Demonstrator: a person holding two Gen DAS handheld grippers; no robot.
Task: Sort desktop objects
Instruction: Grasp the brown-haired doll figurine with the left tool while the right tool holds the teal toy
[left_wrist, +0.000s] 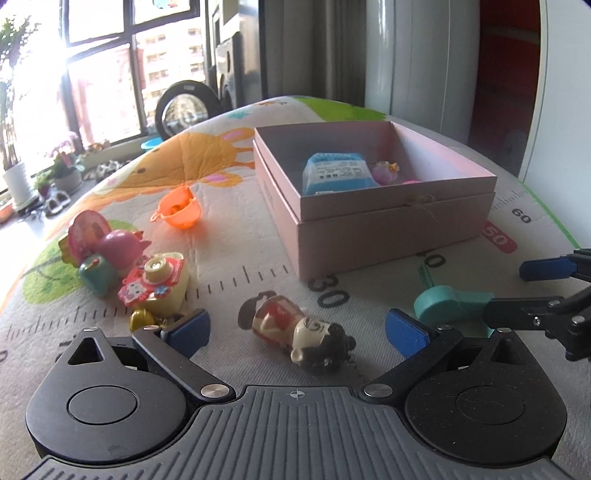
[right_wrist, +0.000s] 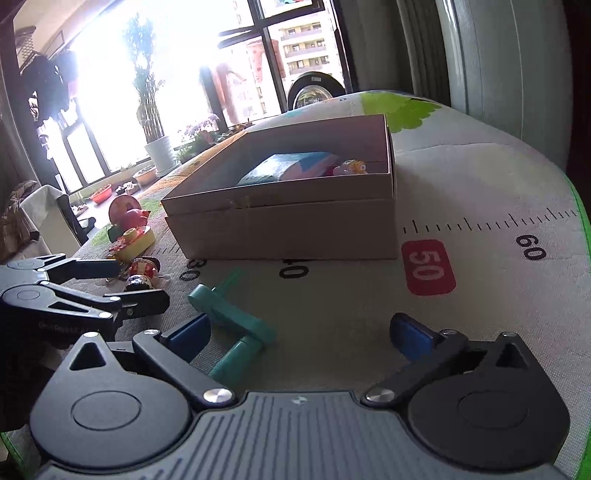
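The left tongs (left_wrist: 295, 330) hang open over a doll figurine (left_wrist: 295, 332) lying on the patterned surface (left_wrist: 240, 236), its head near them. The right tongs (right_wrist: 301, 332) are open too, a teal whistle (right_wrist: 232, 325) beside their left finger. Farther off stands the pink box (left_wrist: 388, 221), holding a blue packet (left_wrist: 336, 173).

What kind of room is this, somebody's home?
Most likely a home, perhaps a living room or play corner. A child's play mat printed with animals and a ruler lies under scattered toys, potted plants line a big window, and apartment blocks show outside.
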